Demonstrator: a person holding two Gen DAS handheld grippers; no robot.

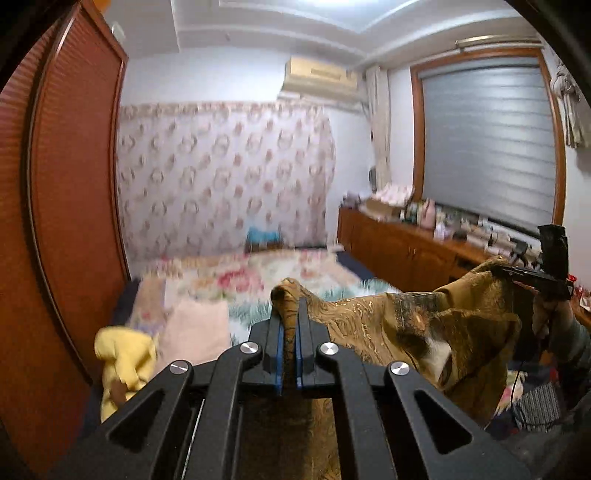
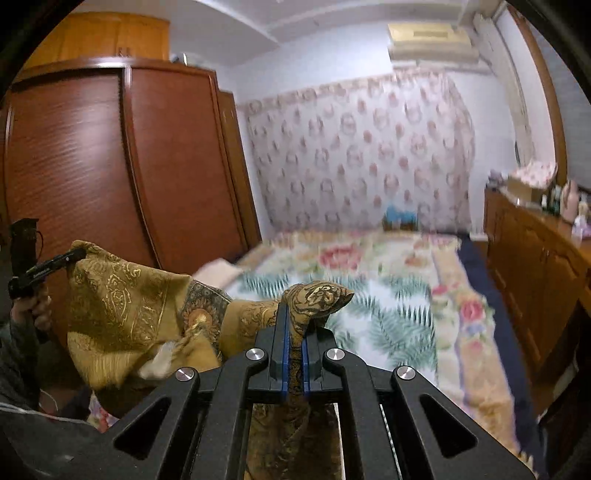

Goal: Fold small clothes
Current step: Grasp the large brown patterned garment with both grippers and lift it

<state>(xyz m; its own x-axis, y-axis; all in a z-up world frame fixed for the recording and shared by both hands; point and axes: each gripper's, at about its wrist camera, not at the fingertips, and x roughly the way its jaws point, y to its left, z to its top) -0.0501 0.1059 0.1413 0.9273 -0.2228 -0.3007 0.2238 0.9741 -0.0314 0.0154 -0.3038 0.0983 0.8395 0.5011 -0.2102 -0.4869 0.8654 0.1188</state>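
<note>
My left gripper (image 1: 290, 314) and right gripper (image 2: 295, 317) each pinch the ochre patterned garment (image 1: 406, 325). I hold it stretched above the floral bed (image 2: 388, 295). I see no containers.

Dim indoor light, cool glow off the ceiling (image 1: 295, 14). Bed (image 2: 369, 295) and wallpaper (image 1: 221, 166) smeared by motion blur. Fisheye bends the wardrobe (image 2: 110, 166); corners black.

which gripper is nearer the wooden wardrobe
Left. The left gripper, shut on the brown patterned garment, is on the wooden wardrobe side; the right gripper holds the garment's other end, farther away.
</note>
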